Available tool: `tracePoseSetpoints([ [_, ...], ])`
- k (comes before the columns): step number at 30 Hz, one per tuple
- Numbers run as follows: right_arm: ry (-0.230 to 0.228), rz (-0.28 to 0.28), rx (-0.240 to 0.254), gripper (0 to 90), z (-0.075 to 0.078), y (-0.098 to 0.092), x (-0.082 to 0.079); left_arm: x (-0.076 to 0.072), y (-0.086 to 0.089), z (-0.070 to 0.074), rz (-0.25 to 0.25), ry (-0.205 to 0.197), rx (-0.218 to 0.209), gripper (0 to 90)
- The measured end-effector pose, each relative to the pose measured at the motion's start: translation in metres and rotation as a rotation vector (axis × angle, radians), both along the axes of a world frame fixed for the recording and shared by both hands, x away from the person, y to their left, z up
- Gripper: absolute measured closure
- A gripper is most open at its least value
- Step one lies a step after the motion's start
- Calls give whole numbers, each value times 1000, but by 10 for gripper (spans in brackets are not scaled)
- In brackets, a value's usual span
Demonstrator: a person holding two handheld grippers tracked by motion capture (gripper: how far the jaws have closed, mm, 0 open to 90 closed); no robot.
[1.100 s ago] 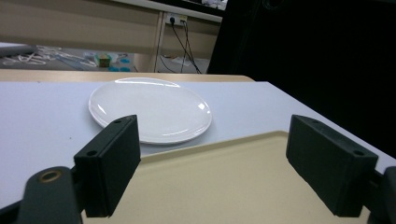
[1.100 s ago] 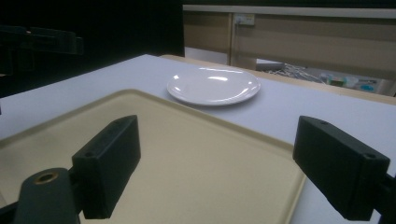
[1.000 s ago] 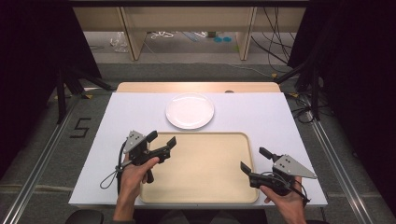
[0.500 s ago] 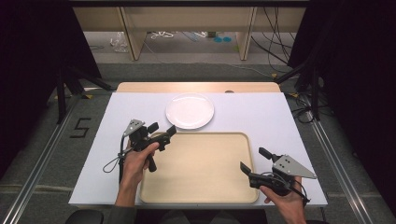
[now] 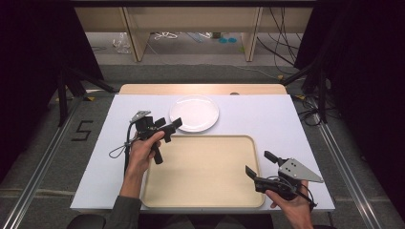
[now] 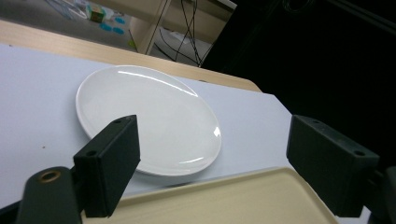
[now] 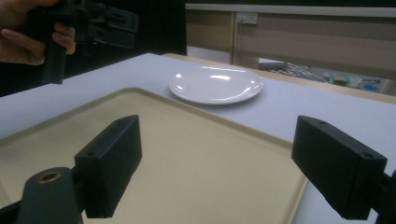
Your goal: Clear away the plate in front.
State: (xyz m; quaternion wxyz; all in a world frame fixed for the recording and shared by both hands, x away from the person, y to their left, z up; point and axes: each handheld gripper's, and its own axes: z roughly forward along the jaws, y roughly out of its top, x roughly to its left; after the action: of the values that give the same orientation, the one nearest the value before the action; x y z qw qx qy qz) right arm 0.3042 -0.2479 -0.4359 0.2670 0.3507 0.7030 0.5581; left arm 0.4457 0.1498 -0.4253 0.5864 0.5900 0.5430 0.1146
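Left tongs (image 5: 168,126) hung spread and empty just short of the white plate (image 5: 194,113) in the high view, while the right tongs (image 5: 260,165) gaped, empty, at the tan tray's (image 5: 205,191) right rim. Left gripper view: jaws wide apart, the plate (image 6: 148,119) between them on the desk (image 6: 32,98). Right gripper view: jaws wide over the tray (image 7: 187,154), gripping nothing.

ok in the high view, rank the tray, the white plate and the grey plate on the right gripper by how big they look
1. tray, by far the largest
2. white plate
3. grey three-cornered plate on the right gripper, the smallest
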Motion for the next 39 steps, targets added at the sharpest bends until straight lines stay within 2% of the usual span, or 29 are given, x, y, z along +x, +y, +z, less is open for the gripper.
tracePoseSetpoints([
  [3, -5, 1, 4, 170, 0, 0, 0, 9, -2, 1, -2, 47, -37, 170],
  [6, -3, 5, 5, 170, 0, 0, 0, 17, -3, 0, -3, 81, -49, 171],
  [9, -4, 6, 5, 171, 0, 0, 0, 24, -4, -7, -18, 122, -81, 173],
  [13, 8, -2, -10, 172, 1, -1, -1, 32, -2, -14, -2, 162, -99, 177],
  [14, 8, -2, -10, 172, 1, -1, -1, 32, -2, -14, -2, 162, -99, 178],
  [16, -3, 9, 6, 173, 0, 0, 0, 36, -3, -19, -10, 188, -107, 181],
  [18, -2, 10, 4, 175, 1, 0, 0, 40, -3, -23, -5, 217, -134, 186],
  [25, 7, 6, -3, 177, 1, -1, 0, 50, -1, -33, 7, 269, -165, 192],
  [26, 6, 9, -2, 177, 0, -1, 0, 53, 0, -34, 30, 278, -186, 193],
  [28, 3, 10, 0, 178, 1, -1, 0, 56, 3, -36, 43, 274, -200, 198],
  [30, 7, 8, -2, 178, 1, -1, 0, 58, 3, -36, 52, 315, -258, 206],
  [31, 4, 13, 2, 178, 0, 0, 1, 60, 4, -37, 55, 328, -270, 207],
  [35, 7, 10, -2, 178, 0, -1, 0, 65, 5, -41, 67, 357, -288, 212],
  [37, 5, 13, 2, 179, 0, -1, 1, 66, 4, -43, 69, 366, -274, 212],
  [39, 6, 10, -1, 179, 0, -1, 0, 68, 3, -46, 66, 372, -288, 212],
])
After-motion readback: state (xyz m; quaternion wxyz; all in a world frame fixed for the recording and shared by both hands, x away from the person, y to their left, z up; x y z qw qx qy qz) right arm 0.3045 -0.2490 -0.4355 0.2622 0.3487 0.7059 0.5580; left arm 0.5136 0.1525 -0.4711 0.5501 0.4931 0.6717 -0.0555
